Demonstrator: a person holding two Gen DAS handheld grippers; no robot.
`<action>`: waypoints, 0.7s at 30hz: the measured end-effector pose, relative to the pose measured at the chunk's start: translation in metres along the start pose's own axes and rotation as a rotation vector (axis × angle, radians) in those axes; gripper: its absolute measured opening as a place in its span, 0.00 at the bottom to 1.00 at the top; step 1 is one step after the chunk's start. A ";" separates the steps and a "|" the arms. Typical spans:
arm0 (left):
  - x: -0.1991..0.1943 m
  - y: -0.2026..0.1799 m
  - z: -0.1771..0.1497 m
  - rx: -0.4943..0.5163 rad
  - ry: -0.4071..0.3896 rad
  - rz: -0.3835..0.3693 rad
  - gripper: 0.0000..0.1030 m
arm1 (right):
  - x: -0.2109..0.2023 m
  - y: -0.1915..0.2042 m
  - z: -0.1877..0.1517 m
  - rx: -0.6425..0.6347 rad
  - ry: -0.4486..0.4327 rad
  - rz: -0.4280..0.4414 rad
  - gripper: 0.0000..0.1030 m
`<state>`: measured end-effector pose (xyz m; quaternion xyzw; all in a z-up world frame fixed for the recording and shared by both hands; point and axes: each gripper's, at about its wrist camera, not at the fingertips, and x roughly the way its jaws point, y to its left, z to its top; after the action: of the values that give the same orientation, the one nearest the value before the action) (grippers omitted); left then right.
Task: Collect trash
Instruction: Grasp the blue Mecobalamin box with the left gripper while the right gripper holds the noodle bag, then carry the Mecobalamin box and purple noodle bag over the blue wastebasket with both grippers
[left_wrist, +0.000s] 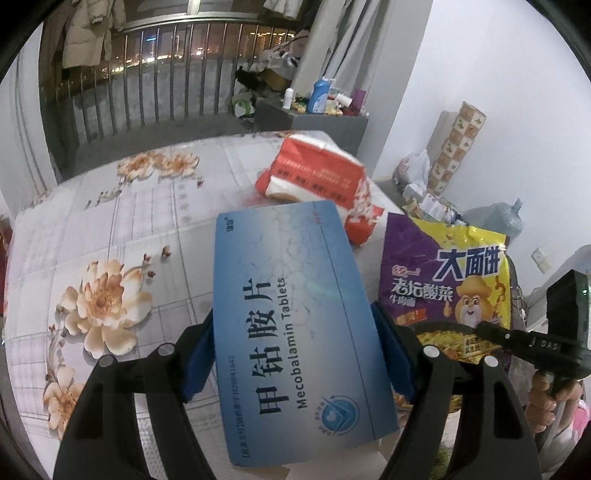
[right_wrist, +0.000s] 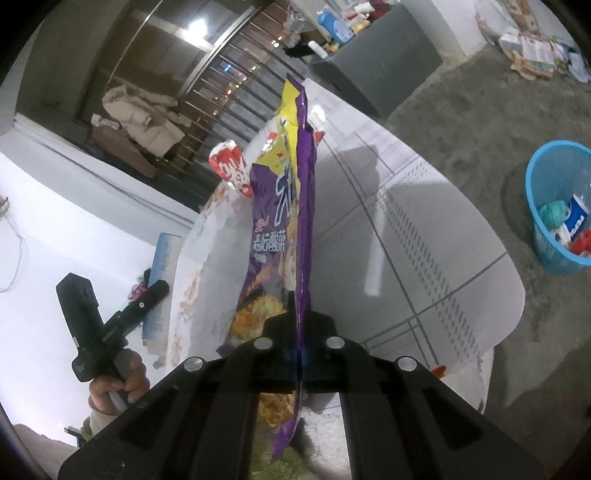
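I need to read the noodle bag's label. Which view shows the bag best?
The left wrist view: the noodle bag faces the camera, print readable, its lower part hidden behind the left claw. The right wrist view shows the bag nearly edge-on, pinched in the right claw.

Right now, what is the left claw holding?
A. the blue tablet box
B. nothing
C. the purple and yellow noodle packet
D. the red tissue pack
A: in the left wrist view the left claw has its blue pads pressed on both sides of the blue tablet box.
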<state>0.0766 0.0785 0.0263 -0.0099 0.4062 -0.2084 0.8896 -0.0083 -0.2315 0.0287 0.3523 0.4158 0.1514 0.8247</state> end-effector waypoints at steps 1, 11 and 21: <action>-0.002 -0.002 0.001 0.005 -0.005 -0.003 0.73 | -0.002 -0.001 0.000 0.001 -0.004 0.005 0.00; -0.005 -0.028 0.011 0.051 -0.011 -0.026 0.73 | -0.018 -0.012 -0.005 0.015 -0.056 0.046 0.00; 0.016 -0.098 0.039 0.182 -0.005 -0.111 0.73 | -0.045 -0.042 -0.003 0.088 -0.168 0.064 0.00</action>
<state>0.0787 -0.0232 0.0589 0.0479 0.3821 -0.2932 0.8751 -0.0401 -0.2844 0.0241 0.4128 0.3399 0.1292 0.8351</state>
